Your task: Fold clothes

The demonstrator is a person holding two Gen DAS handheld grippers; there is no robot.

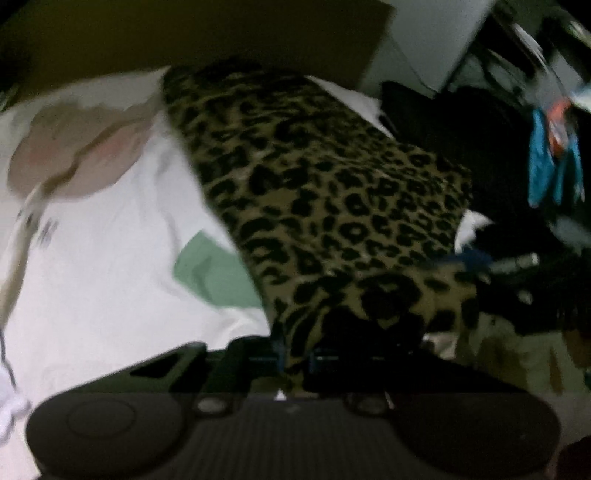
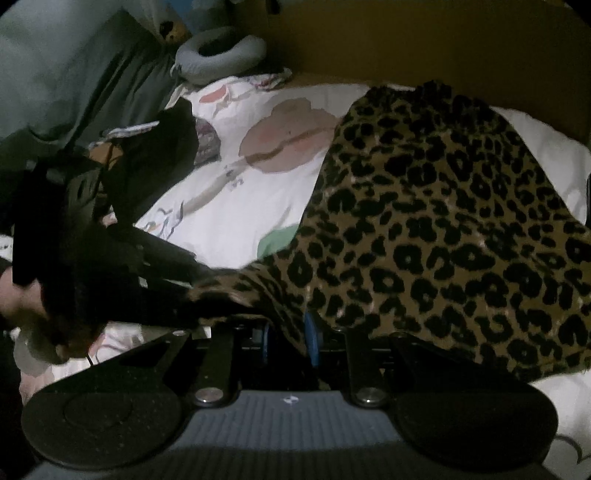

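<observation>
Two fisheye views, each mounted low on a hand-held gripper, looking forward and steeply down along its fingers onto a bed.

Left wrist view: very close, blurred, with the left gripper (image 1: 295,360) at bottom centre, pinched on a leopard-print garment (image 1: 332,192) running up and away; white patterned bedcover (image 1: 103,258) to the left, dark clutter to the right, yellow-brown headboard (image 1: 184,33) across the top.

Right wrist view: equally close, sharper, with the right gripper (image 2: 291,339) at bottom centre under the same garment's edge, the left gripper entering from the left.

Shared by both: garment, bedcover with its brown and green print, headboard.
</observation>
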